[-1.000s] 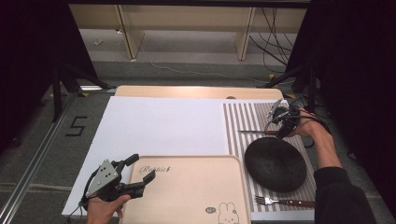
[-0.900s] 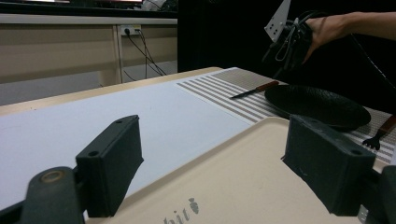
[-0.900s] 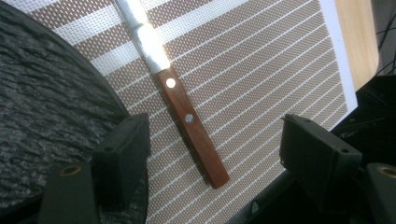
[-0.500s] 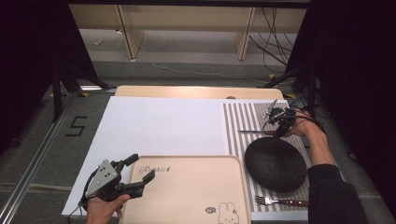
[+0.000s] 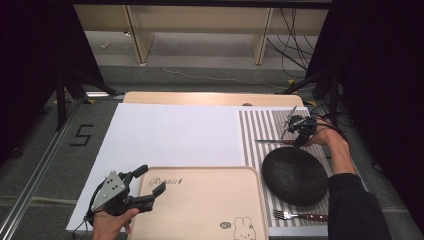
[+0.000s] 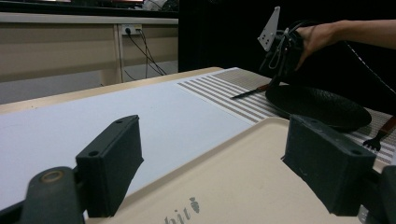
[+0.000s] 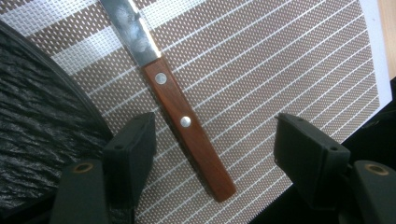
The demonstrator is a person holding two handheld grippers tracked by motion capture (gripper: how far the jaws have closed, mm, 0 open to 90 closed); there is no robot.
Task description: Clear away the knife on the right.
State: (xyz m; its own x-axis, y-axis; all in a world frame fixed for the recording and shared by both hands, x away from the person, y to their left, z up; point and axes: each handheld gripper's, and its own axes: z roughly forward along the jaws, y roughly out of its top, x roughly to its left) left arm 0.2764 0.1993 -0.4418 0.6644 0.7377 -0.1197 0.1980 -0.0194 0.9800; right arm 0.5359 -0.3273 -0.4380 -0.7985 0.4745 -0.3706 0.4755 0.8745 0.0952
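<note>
A knife with a brown riveted wooden handle [image 7: 187, 126] lies on the striped placemat [image 7: 280, 70], beside a black textured plate [image 7: 37, 121]. My right gripper [image 7: 222, 154] hangs over it, open. The handle lies between the jaws, untouched, and they have just been closing a little. In the high view the right gripper [image 5: 296, 136] sits at the knife's [image 5: 265, 142] handle end, behind the plate [image 5: 295, 176]. My left gripper [image 5: 150, 182] rests open at the near left corner of a beige rabbit tray [image 5: 200, 210], with nothing between its jaws [image 6: 219, 158].
A fork [image 5: 300, 216] with a wooden handle lies on the placemat in front of the plate. A white sheet [image 5: 170, 135] covers the table's left and middle. Dark curtains flank both sides, with shelving and cables beyond the far edge.
My right gripper has shifted slightly left and down toward the knife handle. The left gripper has stayed in place.
</note>
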